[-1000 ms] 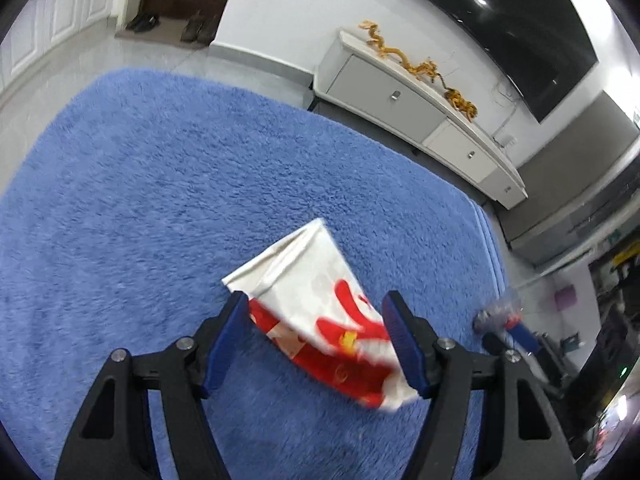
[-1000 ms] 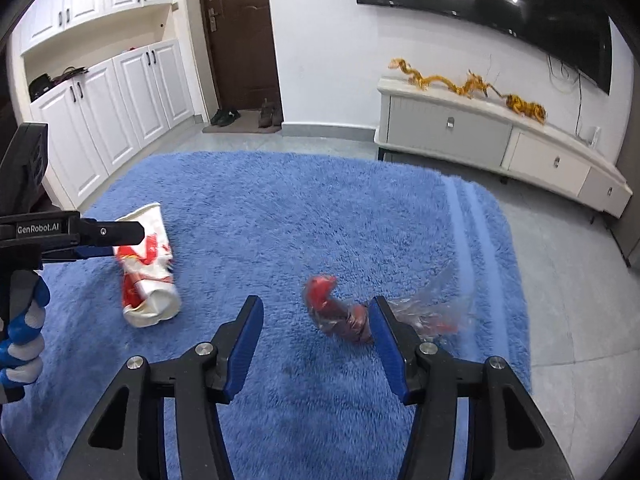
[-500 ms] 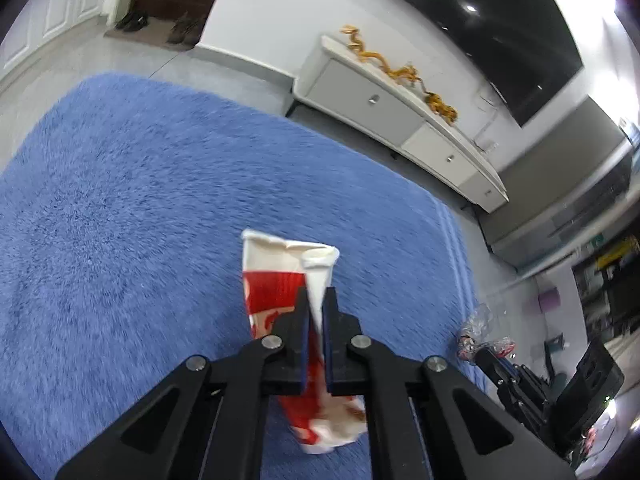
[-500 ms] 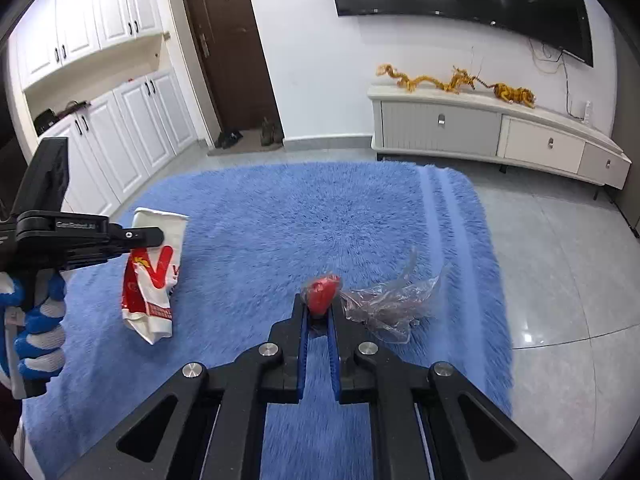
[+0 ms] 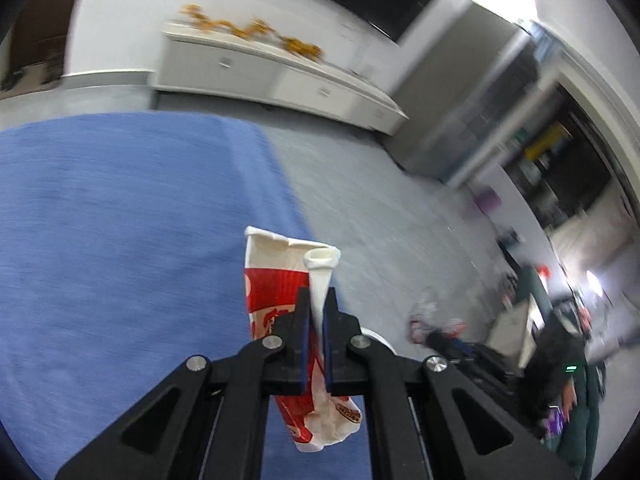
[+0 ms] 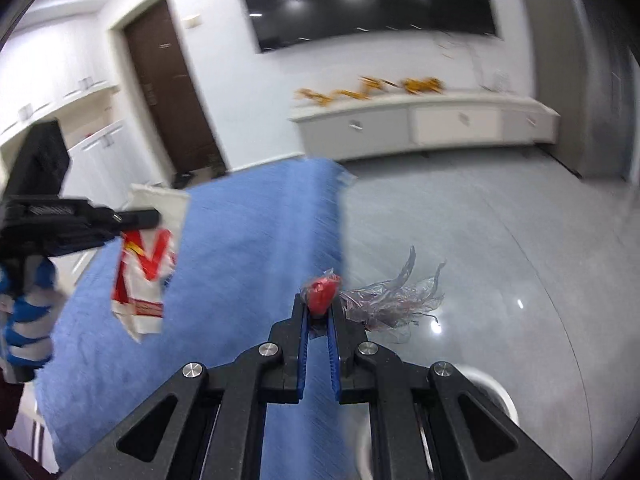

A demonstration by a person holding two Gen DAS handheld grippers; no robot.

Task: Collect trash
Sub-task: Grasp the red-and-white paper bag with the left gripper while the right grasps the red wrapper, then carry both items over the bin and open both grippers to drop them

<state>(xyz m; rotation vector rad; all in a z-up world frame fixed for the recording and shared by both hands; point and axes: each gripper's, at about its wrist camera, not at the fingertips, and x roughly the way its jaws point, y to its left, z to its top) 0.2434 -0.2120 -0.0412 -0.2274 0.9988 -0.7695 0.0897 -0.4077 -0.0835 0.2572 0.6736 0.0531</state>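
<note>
My left gripper (image 5: pixel 317 300) is shut on a crushed red-and-white paper cup (image 5: pixel 280 280) and holds it in the air above the edge of the blue rug (image 5: pixel 120 220). The cup (image 6: pixel 148 264) and the left gripper (image 6: pixel 154 218) also show at the left of the right wrist view. My right gripper (image 6: pixel 319 312) is shut on a clear plastic wrapper with a red piece (image 6: pixel 322 290) and holds it lifted; its crinkled film (image 6: pixel 392 300) trails to the right. The right gripper and its wrapper (image 5: pixel 434 324) show blurred in the left wrist view.
A white round rim (image 6: pixel 496 396) shows low behind my right gripper, and a white edge (image 5: pixel 378 338) behind my left. A white TV cabinet (image 6: pixel 424 124) stands along the far wall under a dark screen. Grey tiled floor (image 6: pixel 500 240) lies right of the rug. Shelves and clutter (image 5: pixel 560 200) stand at the right.
Both grippers shut on their trash, lifted it off the rug and swung right, toward the grey floor. The views are now motion-blurred.
</note>
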